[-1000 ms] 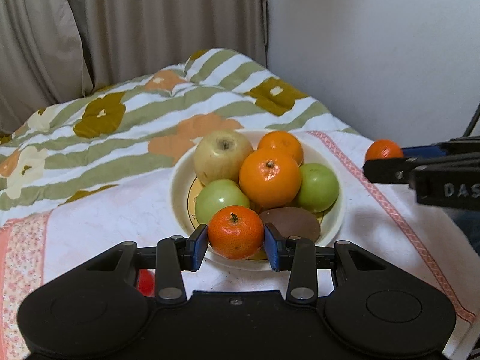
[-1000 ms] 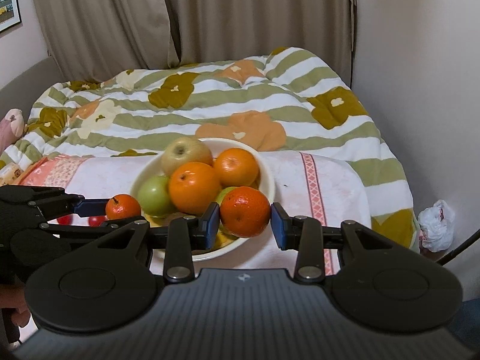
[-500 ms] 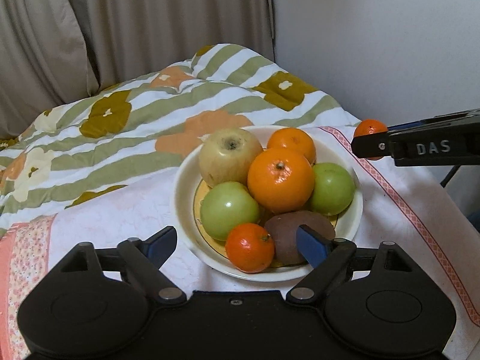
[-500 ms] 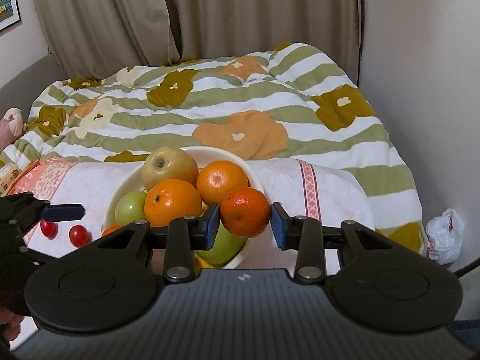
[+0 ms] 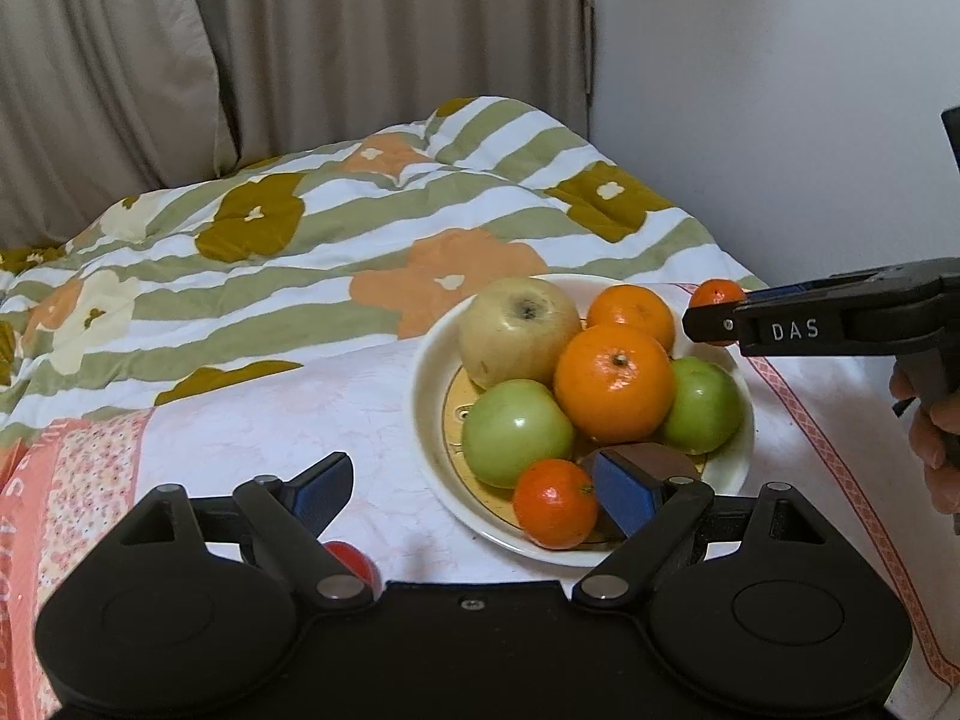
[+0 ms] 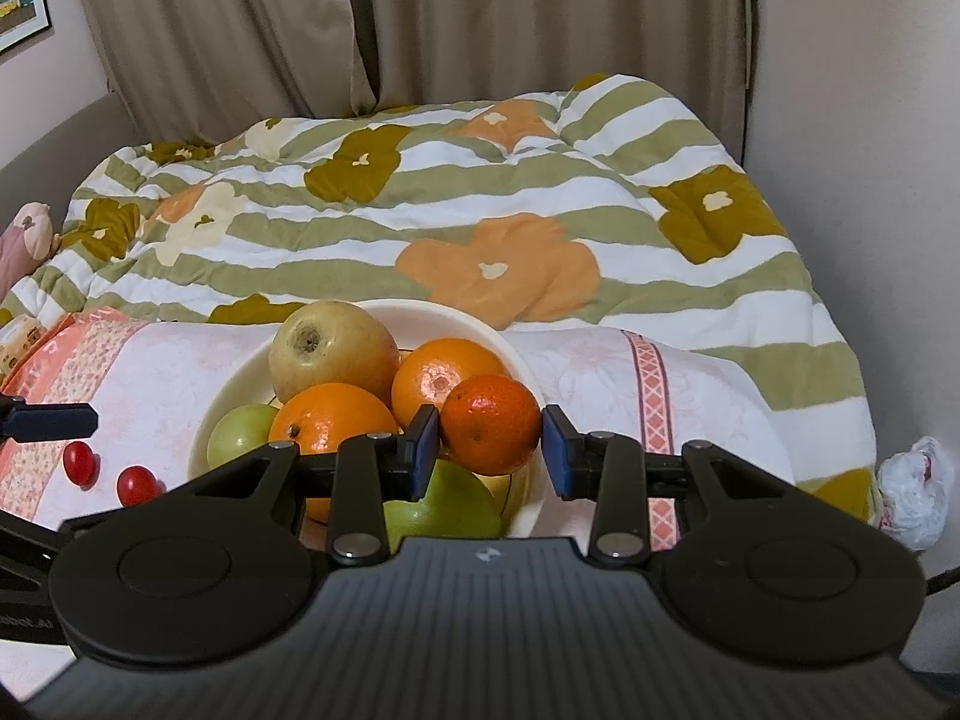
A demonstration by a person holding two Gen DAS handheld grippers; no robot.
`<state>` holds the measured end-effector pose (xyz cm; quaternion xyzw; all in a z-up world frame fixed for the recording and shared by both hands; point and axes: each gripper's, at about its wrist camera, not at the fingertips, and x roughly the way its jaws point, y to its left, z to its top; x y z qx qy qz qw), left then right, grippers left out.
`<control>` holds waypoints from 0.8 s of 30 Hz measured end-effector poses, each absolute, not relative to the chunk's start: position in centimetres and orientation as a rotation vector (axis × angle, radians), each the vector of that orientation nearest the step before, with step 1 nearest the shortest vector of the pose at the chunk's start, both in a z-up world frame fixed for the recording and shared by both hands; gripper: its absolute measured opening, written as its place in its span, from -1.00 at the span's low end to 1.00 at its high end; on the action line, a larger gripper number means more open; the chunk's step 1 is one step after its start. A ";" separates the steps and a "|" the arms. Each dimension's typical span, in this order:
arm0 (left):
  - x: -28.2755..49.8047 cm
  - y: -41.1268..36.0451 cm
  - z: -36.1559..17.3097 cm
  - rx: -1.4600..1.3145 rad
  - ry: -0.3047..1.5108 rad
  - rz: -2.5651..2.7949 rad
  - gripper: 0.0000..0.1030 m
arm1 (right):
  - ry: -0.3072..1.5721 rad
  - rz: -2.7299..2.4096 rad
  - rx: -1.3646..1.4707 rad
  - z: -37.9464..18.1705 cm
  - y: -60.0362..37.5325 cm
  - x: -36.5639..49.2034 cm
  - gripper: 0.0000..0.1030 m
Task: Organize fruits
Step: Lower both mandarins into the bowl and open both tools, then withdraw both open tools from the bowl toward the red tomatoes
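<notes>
1. L gripper [image 5: 474, 489]: jaws spread wide, holding nothing, low over the near edge of the plate [image 5: 432, 468].
2. R gripper [image 6: 491, 443]: clenched on a small mandarin [image 6: 491, 425], pads pressed on both its sides; it's held above the right rim of the plate, beside the far orange [image 6: 441, 381].
3. Plate sits on a pink-white cloth [image 5: 288, 414] w/ the striped floral quilt [image 5: 336, 240] beyond it.
4. On the plate: yellowish apple [image 5: 519, 330] far left, big orange [image 5: 615, 384] center, 2 green apples [image 5: 516, 432] left & right of it, a brown fruit [image 5: 660, 456] at the near side.
5. Small tangerine [image 5: 555, 504] lies on the plate's near rim, just left of the L gripper's right finger.
6. 2 cherry tomatoes [image 6: 81, 462] on the cloth, left of the plate.
</notes>
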<state>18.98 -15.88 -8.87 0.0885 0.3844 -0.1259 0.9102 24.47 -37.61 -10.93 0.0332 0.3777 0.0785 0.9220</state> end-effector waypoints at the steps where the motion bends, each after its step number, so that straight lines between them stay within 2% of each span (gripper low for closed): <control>1: 19.0 -15.8 -8.9 0.180 0.793 -0.255 0.75 | 0.778 0.164 0.068 -11.1 -37.6 24.7 0.00; 6: 19.2 -15.5 -8.9 0.170 0.801 -0.238 0.75 | 0.787 0.173 0.065 -11.7 -37.5 25.3 0.02; 7: 19.2 -15.4 -8.9 0.166 0.802 -0.236 0.75 | 0.792 0.178 0.066 -11.8 -37.5 25.3 0.07; 8: 19.2 -15.4 -8.9 0.162 0.802 -0.234 0.75 | 0.797 0.187 0.071 -11.9 -37.5 25.4 0.20; 10: 19.2 -15.3 -8.9 0.154 0.803 -0.227 0.75 | 0.803 0.195 0.076 -12.1 -37.6 25.5 0.62; 12: 19.2 -15.3 -9.0 0.151 0.805 -0.220 0.75 | 0.791 0.178 0.061 -12.0 -37.5 25.3 0.71; 24: 17.8 -14.4 -7.0 0.124 0.766 -0.203 0.75 | 0.758 0.174 0.049 -10.2 -37.5 23.9 0.71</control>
